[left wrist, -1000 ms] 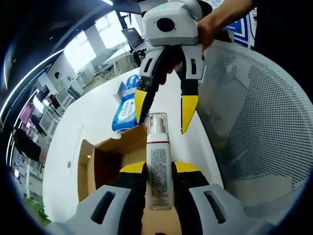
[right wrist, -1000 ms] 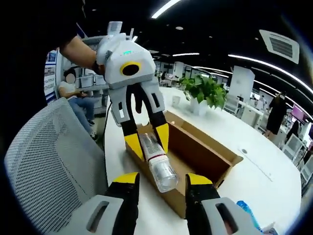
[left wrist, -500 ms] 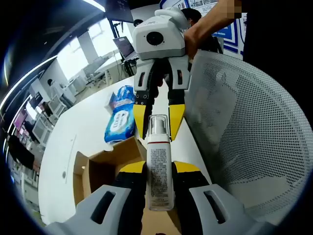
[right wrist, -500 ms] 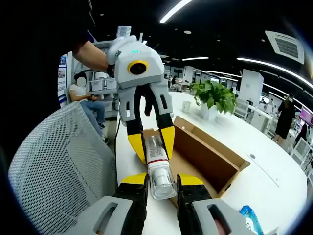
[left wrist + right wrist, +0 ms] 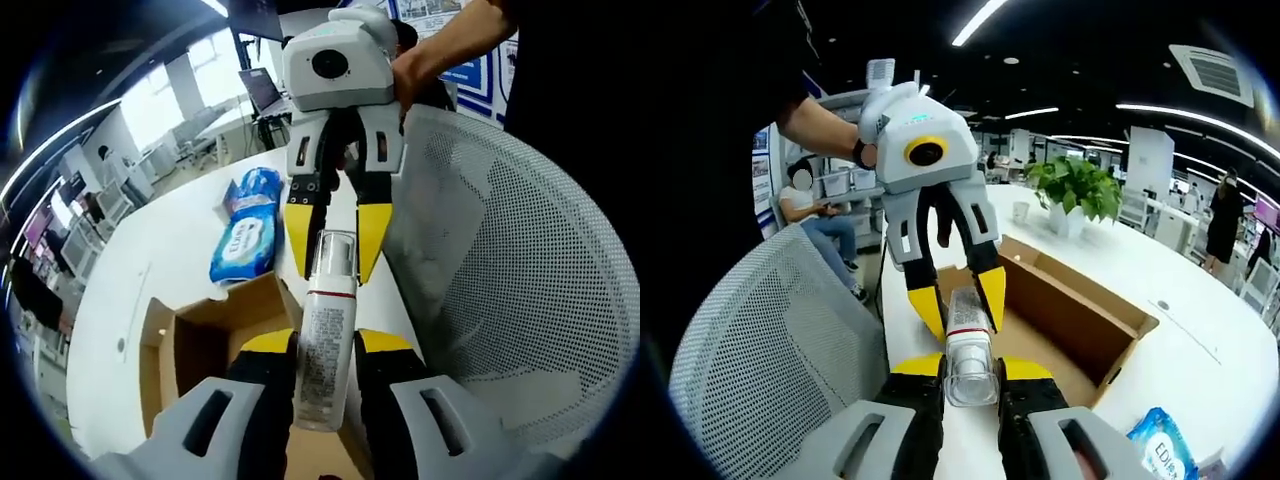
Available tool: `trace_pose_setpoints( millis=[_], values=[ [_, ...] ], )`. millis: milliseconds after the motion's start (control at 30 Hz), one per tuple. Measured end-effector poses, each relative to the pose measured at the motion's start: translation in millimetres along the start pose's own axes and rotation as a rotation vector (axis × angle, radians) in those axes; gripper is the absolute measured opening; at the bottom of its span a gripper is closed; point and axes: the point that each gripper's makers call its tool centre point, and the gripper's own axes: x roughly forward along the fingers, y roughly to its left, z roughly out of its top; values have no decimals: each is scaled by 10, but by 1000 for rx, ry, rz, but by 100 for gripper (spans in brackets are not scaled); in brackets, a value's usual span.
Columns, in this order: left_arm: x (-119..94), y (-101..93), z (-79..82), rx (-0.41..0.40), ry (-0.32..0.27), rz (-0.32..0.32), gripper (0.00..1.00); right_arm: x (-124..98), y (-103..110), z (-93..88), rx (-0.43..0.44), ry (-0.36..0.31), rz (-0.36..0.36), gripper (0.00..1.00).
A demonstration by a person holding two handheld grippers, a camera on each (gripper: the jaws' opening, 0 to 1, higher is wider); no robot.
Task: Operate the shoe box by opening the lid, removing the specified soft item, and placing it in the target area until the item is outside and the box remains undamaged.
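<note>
Though the bottle [image 5: 326,345] label blurs, the wipes pack [image 5: 1164,445] reads "EDI".

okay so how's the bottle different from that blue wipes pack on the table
The bottle is a hard white cylinder with a clear cap, held in the air between the left tongs and right tongs. The blue wipes pack is soft and flat, lying untouched on the white table beyond the open box. Both carry printed labels.

bright ceiling strips | window glare | fisheye-bent edges | sharp centre
</note>
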Motion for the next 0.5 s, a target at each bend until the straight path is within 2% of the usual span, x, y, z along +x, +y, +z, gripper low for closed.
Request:
trace_pose_setpoints(
  millis=[200,333,433,500],
  values=[
    [5,49,40,-26,-17,39,28,-68,-44,-48,29,0,-22,15],
    [-24,109,64,-75,-45,78,31,-147,-108,-70,59,-13,-49,15],
    [-61,180,98,-154,-89,118,34,-209,-166,-116,68,-10,-70,15],
    [-96,233,130,-223,-130,151,41,-240,-198,-136,67,-7,-83,15]
  ],
)
